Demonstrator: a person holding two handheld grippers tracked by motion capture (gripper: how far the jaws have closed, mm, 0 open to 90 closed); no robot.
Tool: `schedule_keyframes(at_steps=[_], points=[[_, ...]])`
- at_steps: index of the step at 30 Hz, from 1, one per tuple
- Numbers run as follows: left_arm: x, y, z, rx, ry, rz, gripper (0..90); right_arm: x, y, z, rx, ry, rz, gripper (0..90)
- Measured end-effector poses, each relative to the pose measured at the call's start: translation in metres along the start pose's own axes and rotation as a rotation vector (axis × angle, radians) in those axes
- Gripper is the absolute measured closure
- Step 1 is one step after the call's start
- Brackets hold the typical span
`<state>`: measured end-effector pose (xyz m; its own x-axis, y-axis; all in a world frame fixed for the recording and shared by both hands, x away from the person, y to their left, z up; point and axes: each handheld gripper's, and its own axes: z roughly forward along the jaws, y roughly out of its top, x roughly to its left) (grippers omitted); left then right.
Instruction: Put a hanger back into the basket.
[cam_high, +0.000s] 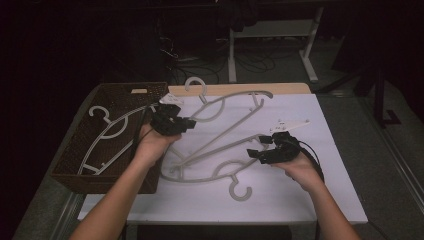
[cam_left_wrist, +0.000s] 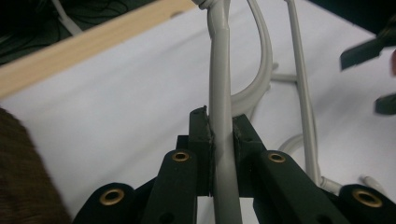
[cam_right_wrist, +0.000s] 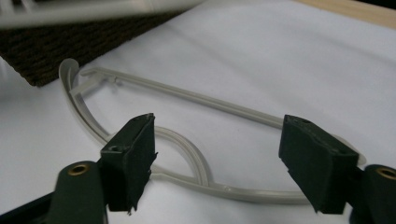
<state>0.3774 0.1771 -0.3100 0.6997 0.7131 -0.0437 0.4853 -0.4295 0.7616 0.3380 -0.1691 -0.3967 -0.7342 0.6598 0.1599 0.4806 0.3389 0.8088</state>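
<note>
My left gripper (cam_high: 189, 123) is shut on the curved arm of a grey plastic hanger (cam_high: 235, 95), whose hook points to the table's far edge. In the left gripper view the pads (cam_left_wrist: 201, 135) press on both sides of that hanger's bar (cam_left_wrist: 219, 84). A second grey hanger (cam_high: 240, 191) lies flat on the white table (cam_high: 300, 195), hook toward me. My right gripper (cam_high: 256, 152) hovers open just above its right end. In the right gripper view the jaws stand wide apart around my right gripper (cam_right_wrist: 219, 149), with the lying hanger (cam_right_wrist: 187, 98) beneath them and untouched.
A brown wicker basket (cam_high: 100, 182) stands at the table's left with a third hanger (cam_high: 107, 132) inside. A wooden strip (cam_high: 240, 89) runs along the far edge. Desk legs and cables sit on the dark floor beyond.
</note>
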Motion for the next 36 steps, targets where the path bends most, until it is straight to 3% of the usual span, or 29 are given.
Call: schedule_keyframes(at_steps=[6, 8, 9, 10, 12, 23, 31, 36], points=[[0.026, 0.017, -0.042, -0.03, 0.047, 0.002, 81.8, -0.001, -0.001, 0.006, 0.025, -0.003, -0.007, 20.0], [0.044, 0.018, -0.062, -0.036, 0.088, 0.01, 81.8, -0.001, -0.001, 0.006, 0.024, -0.004, -0.008, 19.2], [0.044, 0.018, -0.062, -0.036, 0.088, 0.01, 81.8, -0.001, -0.001, 0.006, 0.024, -0.004, -0.007, 18.7], [0.057, 0.015, -0.074, -0.042, 0.112, 0.007, 81.8, -0.001, -0.001, 0.006, 0.023, -0.004, -0.006, 18.4], [0.063, 0.013, -0.08, -0.045, 0.12, -0.003, 81.8, -0.002, -0.001, 0.006, 0.021, -0.005, -0.005, 18.2], [0.125, -0.018, -0.125, -0.055, 0.23, -0.059, 81.8, -0.002, -0.001, 0.008, 0.028, -0.016, -0.007, 17.7], [0.161, -0.057, -0.142, -0.028, 0.296, -0.09, 81.9, -0.003, -0.001, 0.008, 0.032, -0.019, -0.007, 17.8], [0.172, -0.073, -0.148, -0.006, 0.32, -0.105, 81.9, -0.003, -0.001, 0.009, 0.034, -0.021, -0.006, 17.8]])
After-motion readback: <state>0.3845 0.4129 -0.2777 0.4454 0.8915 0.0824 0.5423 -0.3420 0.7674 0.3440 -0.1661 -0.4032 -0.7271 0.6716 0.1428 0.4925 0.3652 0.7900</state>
